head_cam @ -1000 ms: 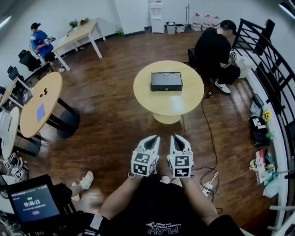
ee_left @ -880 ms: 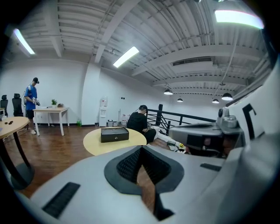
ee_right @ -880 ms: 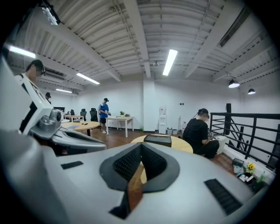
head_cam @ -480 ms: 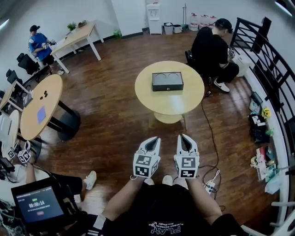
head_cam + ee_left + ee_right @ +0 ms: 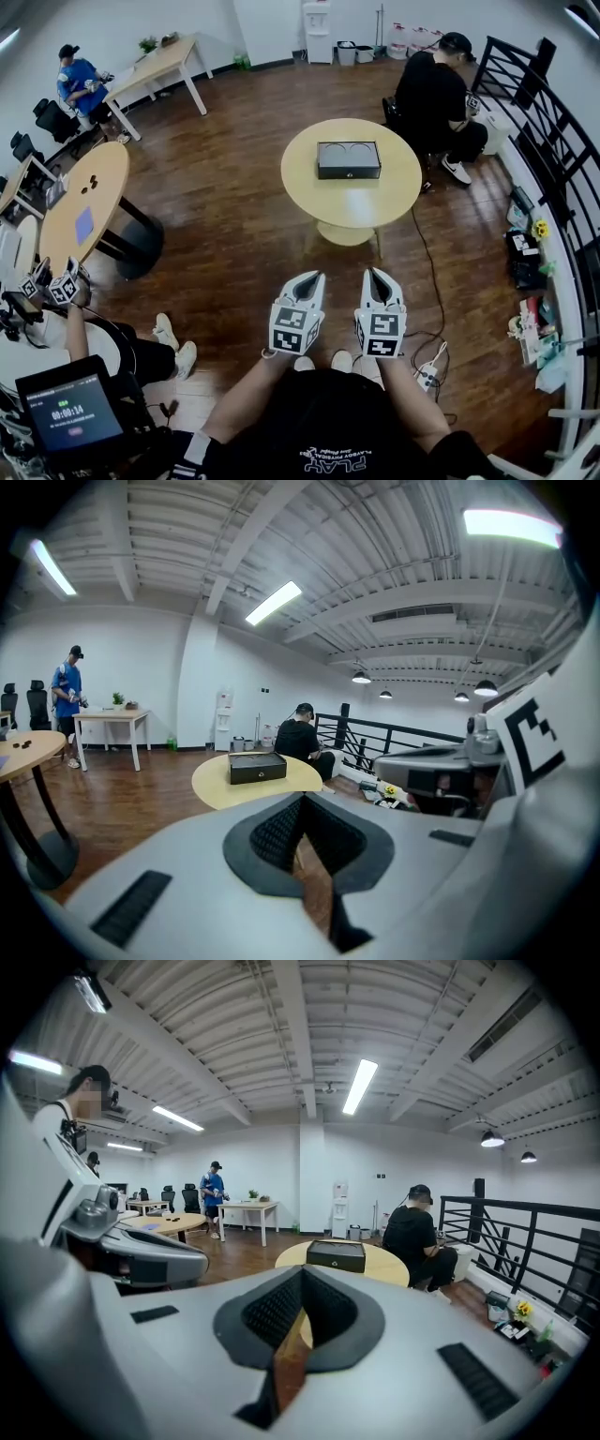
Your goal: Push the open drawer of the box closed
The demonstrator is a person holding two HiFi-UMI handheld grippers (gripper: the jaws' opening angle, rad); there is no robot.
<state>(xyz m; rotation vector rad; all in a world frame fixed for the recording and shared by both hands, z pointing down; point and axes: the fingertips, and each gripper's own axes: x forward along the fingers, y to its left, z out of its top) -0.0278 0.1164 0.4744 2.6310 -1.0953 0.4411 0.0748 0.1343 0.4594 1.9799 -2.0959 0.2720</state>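
One box [image 5: 349,159] on one table [image 5: 352,208], well ahead. L tool [image 5: 308,280] & R tool [image 5: 377,277]: jaws together, holding nothing.

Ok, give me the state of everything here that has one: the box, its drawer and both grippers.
Left gripper: jaws together, empty, far short of the table.
Right gripper: jaws together, empty.
Box: upright on the table, nothing touching it.
Drawer: too far off to tell whether open or shut.

A round wooden table [image 5: 352,208] on the wood floor [image 5: 234,234] carries one black box [image 5: 349,160] near its middle
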